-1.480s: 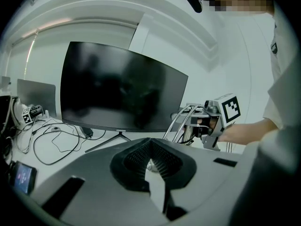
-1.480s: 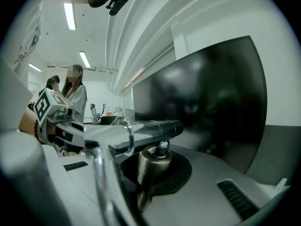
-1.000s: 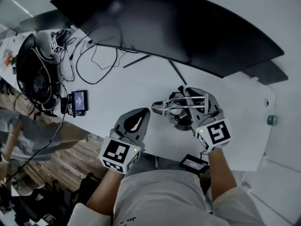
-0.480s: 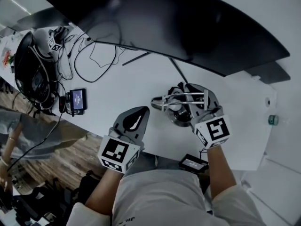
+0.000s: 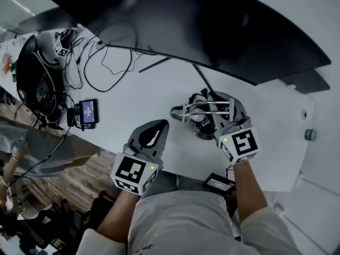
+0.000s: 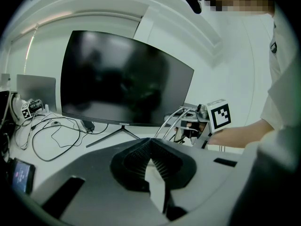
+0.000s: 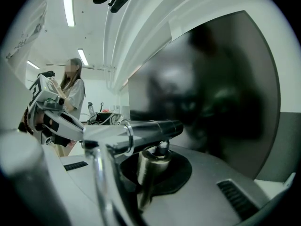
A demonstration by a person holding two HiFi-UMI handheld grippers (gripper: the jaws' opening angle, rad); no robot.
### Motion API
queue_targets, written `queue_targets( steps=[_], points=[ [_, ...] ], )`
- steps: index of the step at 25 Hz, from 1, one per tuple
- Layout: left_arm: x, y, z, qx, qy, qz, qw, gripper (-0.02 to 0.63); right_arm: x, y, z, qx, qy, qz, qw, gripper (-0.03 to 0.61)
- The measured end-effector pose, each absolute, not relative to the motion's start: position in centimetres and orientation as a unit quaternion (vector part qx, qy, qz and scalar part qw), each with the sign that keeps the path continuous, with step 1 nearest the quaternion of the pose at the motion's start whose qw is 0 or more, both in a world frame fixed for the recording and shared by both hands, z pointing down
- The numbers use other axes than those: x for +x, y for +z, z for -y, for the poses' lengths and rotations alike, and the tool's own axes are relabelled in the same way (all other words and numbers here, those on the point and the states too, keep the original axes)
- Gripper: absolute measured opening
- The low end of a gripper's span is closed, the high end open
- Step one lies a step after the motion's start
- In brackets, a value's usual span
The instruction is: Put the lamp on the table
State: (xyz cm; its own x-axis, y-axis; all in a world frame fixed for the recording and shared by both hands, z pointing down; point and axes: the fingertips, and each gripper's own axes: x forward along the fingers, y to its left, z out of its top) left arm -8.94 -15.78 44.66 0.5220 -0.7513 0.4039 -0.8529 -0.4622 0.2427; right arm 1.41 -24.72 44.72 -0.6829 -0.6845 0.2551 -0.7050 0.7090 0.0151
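My right gripper (image 7: pixel 157 171) pinches the chrome metal desk lamp (image 7: pixel 146 134) by its stem. My left gripper (image 6: pixel 153 161), at eight o'clock from it, is pressed together, empty. The logo on the curved black monitor (image 6: pixel 122 79) is too small to read.

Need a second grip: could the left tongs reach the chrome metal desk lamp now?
Probably yes: only bare white table lies between the left tongs and the chrome metal desk lamp.

Grey left tongs (image 5: pixel 161 125) and right tongs (image 5: pixel 209 110) — 2 black-and-white marker cubes (image 5: pixel 133 173), pale clothes (image 5: pixel 180 222)

Shiny metal lamp (image 7: pixel 150 128); smooth matt table (image 5: pixel 159 97).
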Motion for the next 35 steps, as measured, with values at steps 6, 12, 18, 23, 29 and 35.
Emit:
queue_targets(
  steps=[6,12,18,23,29,35],
  points=[
    [-9.1,44.8,15.9,0.847,0.117,0.476,0.207,0.002,1.4,45.0,25.0,0.382,0.039,0.915,0.124,0.031],
    [-8.8,44.8,16.1,0.847,0.116,0.475,0.209,0.002,1.2,45.1,24.7,0.384,0.033,0.914,0.123,0.031],
    [-8.5,44.4,16.0,0.849,0.113,0.472,0.208,0.002,0.8,45.1,24.1,0.383,0.023,0.915,0.122,0.034],
    [-8.4,44.4,15.6,0.851,0.111,0.469,0.210,0.002,0.4,45.4,23.4,0.377,0.032,0.918,0.117,0.046],
    [-8.3,44.6,14.9,0.852,0.110,0.468,0.206,0.002,0.6,45.7,22.7,0.379,0.027,0.918,0.112,0.057],
    [-8.4,44.5,14.0,0.853,0.112,0.468,0.205,0.002,1.1,45.8,22.1,0.391,0.028,0.914,0.102,0.066]
  ],
)
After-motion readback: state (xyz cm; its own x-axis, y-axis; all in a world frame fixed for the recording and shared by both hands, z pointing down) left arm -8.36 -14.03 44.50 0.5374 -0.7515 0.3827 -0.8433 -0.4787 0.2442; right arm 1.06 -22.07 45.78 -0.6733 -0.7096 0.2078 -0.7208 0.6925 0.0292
